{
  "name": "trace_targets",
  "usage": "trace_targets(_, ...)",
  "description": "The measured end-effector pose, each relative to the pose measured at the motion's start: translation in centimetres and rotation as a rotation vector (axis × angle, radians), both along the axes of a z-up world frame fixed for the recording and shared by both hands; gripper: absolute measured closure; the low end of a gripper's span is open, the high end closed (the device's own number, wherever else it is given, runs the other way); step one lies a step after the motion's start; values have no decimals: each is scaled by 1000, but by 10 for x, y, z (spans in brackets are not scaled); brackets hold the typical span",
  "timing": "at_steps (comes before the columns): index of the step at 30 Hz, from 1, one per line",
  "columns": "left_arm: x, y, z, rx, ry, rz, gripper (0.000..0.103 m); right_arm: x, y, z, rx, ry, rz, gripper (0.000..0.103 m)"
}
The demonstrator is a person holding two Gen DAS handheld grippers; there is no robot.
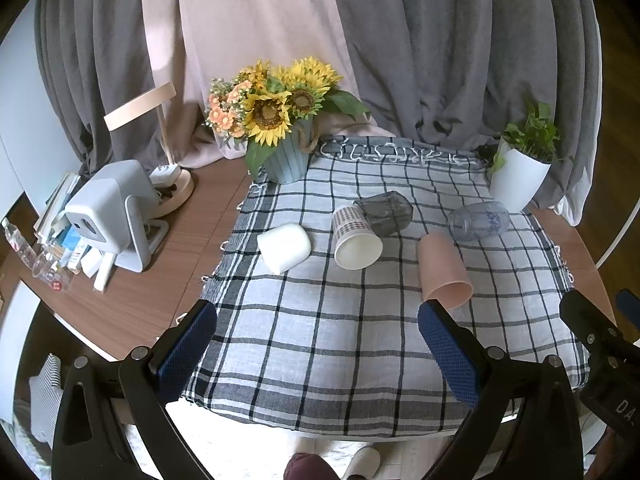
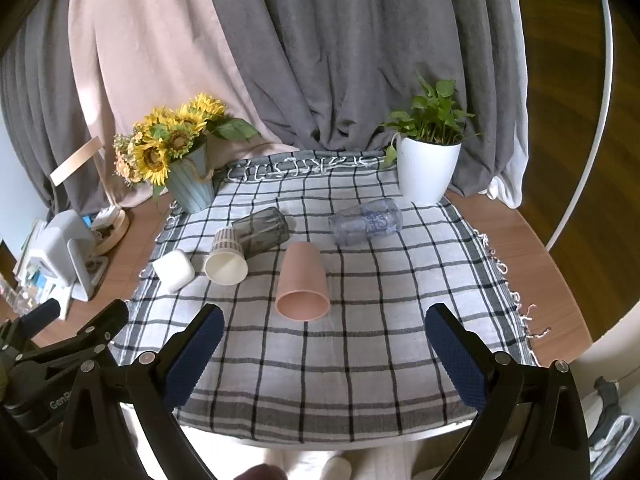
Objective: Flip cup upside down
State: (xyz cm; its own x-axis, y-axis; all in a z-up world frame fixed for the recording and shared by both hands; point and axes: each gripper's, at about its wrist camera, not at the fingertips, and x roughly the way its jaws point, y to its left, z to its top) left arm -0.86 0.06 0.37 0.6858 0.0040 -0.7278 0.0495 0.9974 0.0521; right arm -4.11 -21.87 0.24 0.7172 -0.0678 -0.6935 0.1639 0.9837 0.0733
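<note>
Several cups lie on their sides on a checked cloth: a white cup, a patterned paper cup, a dark grey glass, a pink cup with its mouth towards me, and a clear printed cup. My left gripper is open and empty above the cloth's near edge. My right gripper is open and empty, just short of the pink cup. The right gripper's body shows in the left wrist view.
A sunflower pot stands at the cloth's back left and a white plant pot at its back right. A lamp base, a white device and clutter sit on the wooden table at left. Curtains hang behind.
</note>
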Motion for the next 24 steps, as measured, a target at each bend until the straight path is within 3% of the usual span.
trace_targets(24,1,0,-3,1,2,3,0,-1,1,-2,10,5,-1,1)
